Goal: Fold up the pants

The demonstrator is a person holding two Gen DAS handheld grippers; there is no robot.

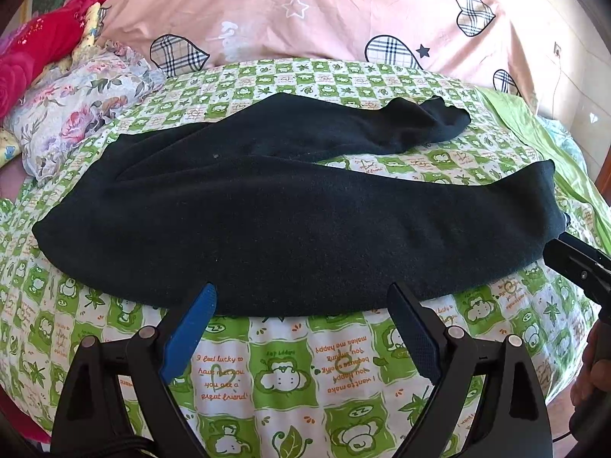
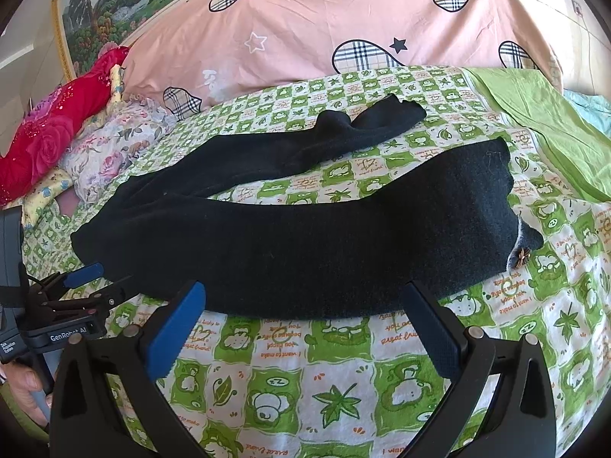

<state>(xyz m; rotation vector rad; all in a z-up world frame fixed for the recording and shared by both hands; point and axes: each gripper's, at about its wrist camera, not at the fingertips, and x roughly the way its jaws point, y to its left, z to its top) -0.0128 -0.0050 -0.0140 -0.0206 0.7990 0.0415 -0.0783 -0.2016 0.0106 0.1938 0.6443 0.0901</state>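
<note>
The left gripper (image 1: 301,301) was spread wide, holding nothing, its fingertips just at the near edge of the dark, soft fleece pants (image 1: 267,210). The right gripper (image 2: 305,299) was likewise spread and empty at that same edge. The pants lay across the middle of the bed's green-and-white checked cartoon sheet (image 2: 305,381), legs splayed apart. A pink quilt with plaid hearts (image 2: 343,19) was heaped along the far edge.

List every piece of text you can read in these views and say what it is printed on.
"GenRobot AI": left gripper body.
"I feel lucky to have met you, you are a great friend!": green checked sheet.
"I want to make you happy because you make me happy": sheet, upside down.
White lettering on the pink quilt: too blurred.
</note>
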